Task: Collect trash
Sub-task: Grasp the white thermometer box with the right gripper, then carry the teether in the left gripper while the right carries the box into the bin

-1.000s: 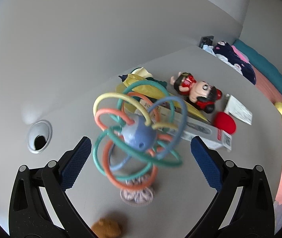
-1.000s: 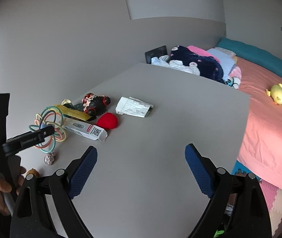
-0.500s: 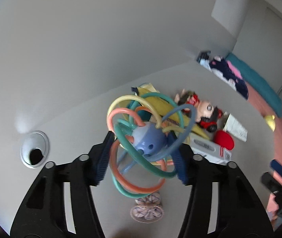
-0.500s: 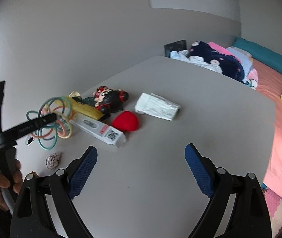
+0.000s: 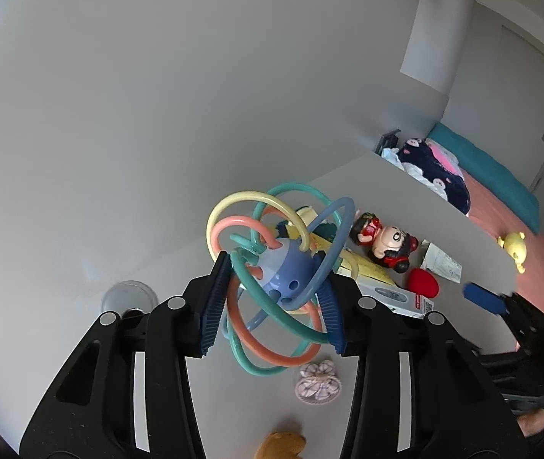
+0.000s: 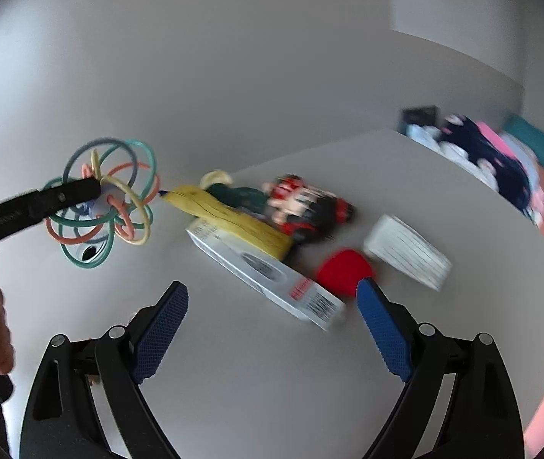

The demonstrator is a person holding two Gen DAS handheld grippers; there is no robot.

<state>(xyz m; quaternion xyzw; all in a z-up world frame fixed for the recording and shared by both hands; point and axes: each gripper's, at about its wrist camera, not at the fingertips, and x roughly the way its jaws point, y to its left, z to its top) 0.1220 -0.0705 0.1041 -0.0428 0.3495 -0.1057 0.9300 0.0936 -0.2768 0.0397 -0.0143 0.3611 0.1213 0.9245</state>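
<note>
Grey tabletop (image 6: 233, 363) carried the clutter, above which the left gripper (image 5: 273, 294) pinched the ring toy (image 5: 275, 279) clear, seemingly to expose trash, while the right gripper (image 6: 272, 329) gaped toward the white box (image 6: 268, 271).

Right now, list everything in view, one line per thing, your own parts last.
ring toy: one, multicoloured loops, blue core, lifted off the table.
banana peel: one, yellow, on the box.
box: one, white, mid-table.
doll: one, red and black, beside the peel.
red object: one, by the box end.
folded paper: one, white, right of the doll.
fabric flower: one, pale, near edge.
brown toy: one, near edge.
left hand-held gripper: shut on ring toy.
right hand-held gripper: open, above the table.
</note>
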